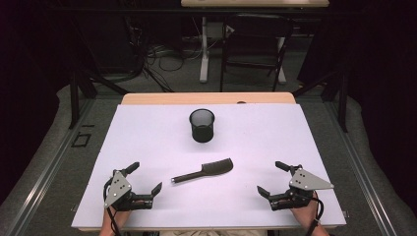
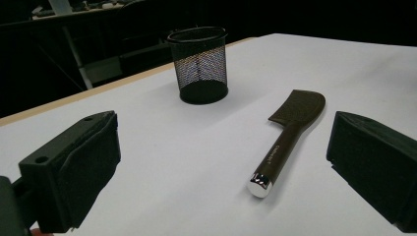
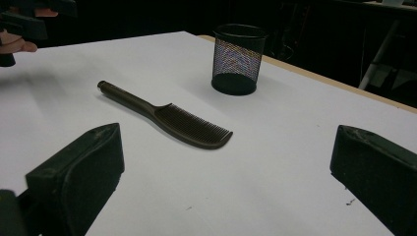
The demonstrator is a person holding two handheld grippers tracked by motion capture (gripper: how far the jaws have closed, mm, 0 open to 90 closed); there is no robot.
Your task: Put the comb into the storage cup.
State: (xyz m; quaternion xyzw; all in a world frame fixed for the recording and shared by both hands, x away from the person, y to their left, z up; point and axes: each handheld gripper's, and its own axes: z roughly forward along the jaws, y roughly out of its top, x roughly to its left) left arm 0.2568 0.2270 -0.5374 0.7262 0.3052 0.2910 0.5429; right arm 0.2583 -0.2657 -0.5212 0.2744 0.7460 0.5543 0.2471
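Observation:
A dark brown comb [image 1: 204, 171] lies flat on the white table sheet [image 1: 147, 137], its handle toward the left and its toothed head toward the right. Behind it stands a black mesh cup [image 1: 202, 125], upright and empty. My left gripper [image 1: 145, 178] rests at the near left, open, jaws aimed at the comb's handle end [image 2: 260, 184]. My right gripper [image 1: 272, 178] rests at the near right, also open, facing the comb's teeth [image 3: 189, 125]. Nothing sits between either pair of jaws. The mesh cup [image 2: 199, 64] [image 3: 237, 59] appears beyond the comb in both gripper views.
The sheet covers a wooden table whose far edge [image 1: 206, 98] shows behind the cup. Beyond it are a black chair [image 1: 253, 49], a white desk leg [image 1: 204, 54] and cables on the floor. Dark metal frame legs [image 1: 74, 93] stand at either side.

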